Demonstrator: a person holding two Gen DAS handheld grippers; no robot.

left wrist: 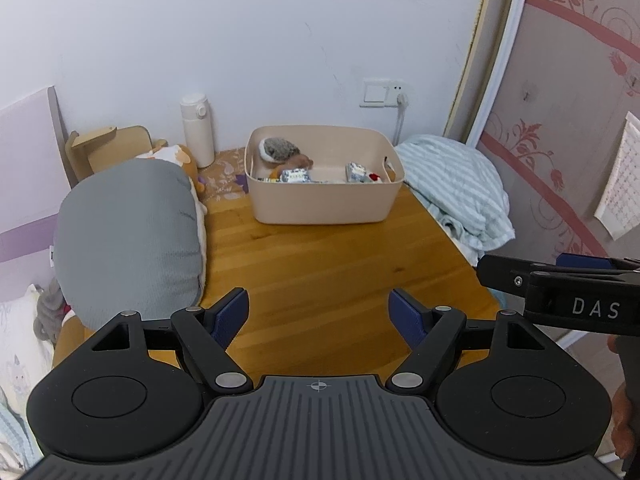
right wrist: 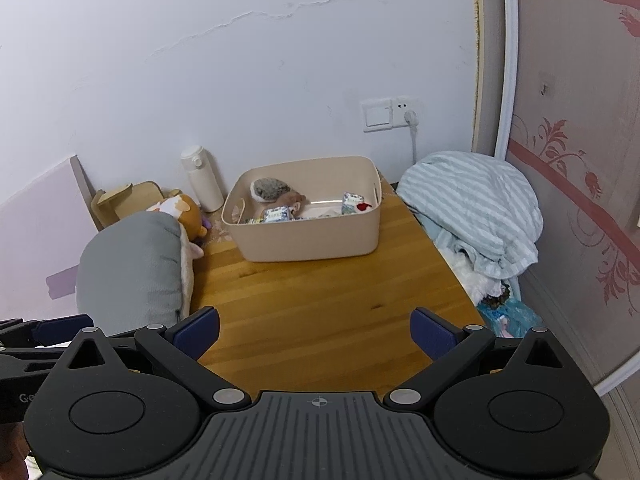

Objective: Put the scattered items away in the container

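item: left hand-held gripper (left wrist: 318, 314), jaws wide, nothing between them, hovering over the near edge of the desk (left wrist: 320, 264). item: right hand-held gripper (right wrist: 316, 334), likewise wide and empty, just to the right of the other. item: beige container (left wrist: 324, 196), at the far middle of the desk near the wall, holding a grey plush hedgehog (left wrist: 278, 152) at its far left and several small printed packets (left wrist: 296, 176) along its near side. item: bare wood between grippers and container; no loose piece visible on it, so the tidying looks largely done. item: grey cushion (left wrist: 128, 236) on the left with a brown-and-white plush (left wrist: 176, 156) behind it, possibly left over; whether it belongs to the task cannot be told. item: white bottle (left wrist: 197, 132), upright, far left of the container. item: striped bedding (left wrist: 452, 184) piled at the right. risks, judged: reaching for the plush could tip the bottle standing near it; mistaking bedding or cushion for scattered items; a wide gripper clipping the container rim and shoving it toward the wall.
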